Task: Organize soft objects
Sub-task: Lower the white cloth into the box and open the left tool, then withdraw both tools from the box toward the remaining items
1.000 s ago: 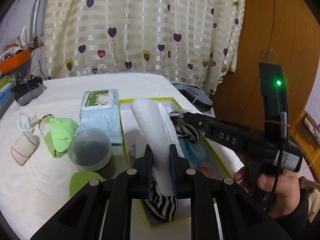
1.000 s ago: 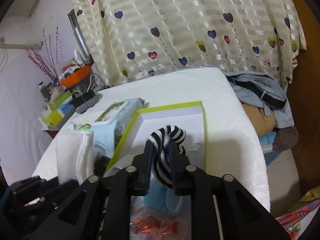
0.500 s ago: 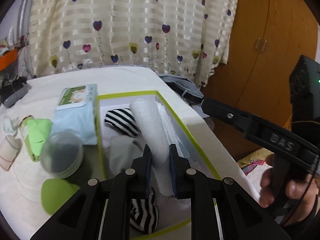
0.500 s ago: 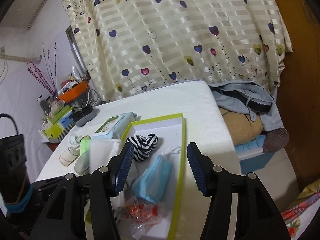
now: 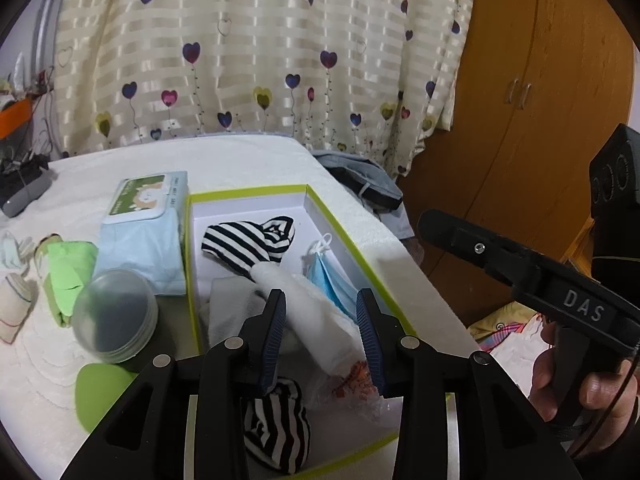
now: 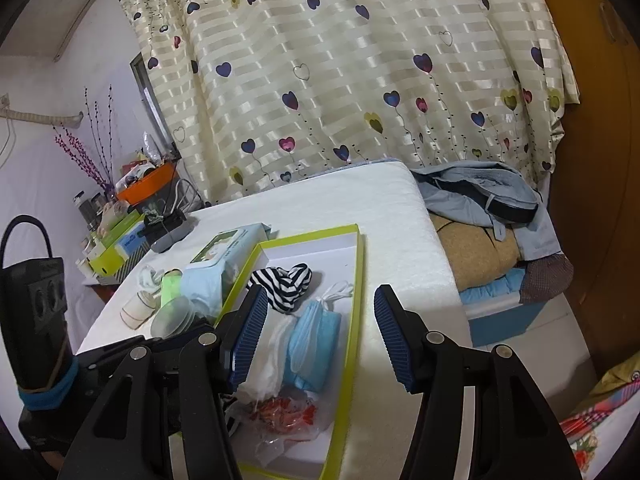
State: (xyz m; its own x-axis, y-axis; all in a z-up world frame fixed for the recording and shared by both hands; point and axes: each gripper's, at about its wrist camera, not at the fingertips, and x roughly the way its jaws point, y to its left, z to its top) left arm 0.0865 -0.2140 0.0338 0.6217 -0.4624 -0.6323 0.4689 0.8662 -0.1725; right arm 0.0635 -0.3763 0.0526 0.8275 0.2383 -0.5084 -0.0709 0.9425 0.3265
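White rolled towel [image 5: 316, 312] lies in the green-rimmed box [image 5: 248, 194], between the opening jaws of the left gripper [image 5: 322, 336]; pads clear of it. Box also holds two striped socks [image 5: 250, 242], blue mask [image 5: 334, 280], grey cloth, crinkled bag. Right gripper [image 6: 320, 336] wide, empty. Judged partly done: green cloth [image 5: 70, 276] and small roll [image 5: 14, 312] remain near the bed's left edge.

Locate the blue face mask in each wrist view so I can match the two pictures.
Left wrist: the blue face mask lies right of centre, inside the green-rimmed box, by its right wall.
Right wrist: the blue face mask lies at centre, low, in the same box.
Shared landmark: the striped sock beyond the mask in both views.
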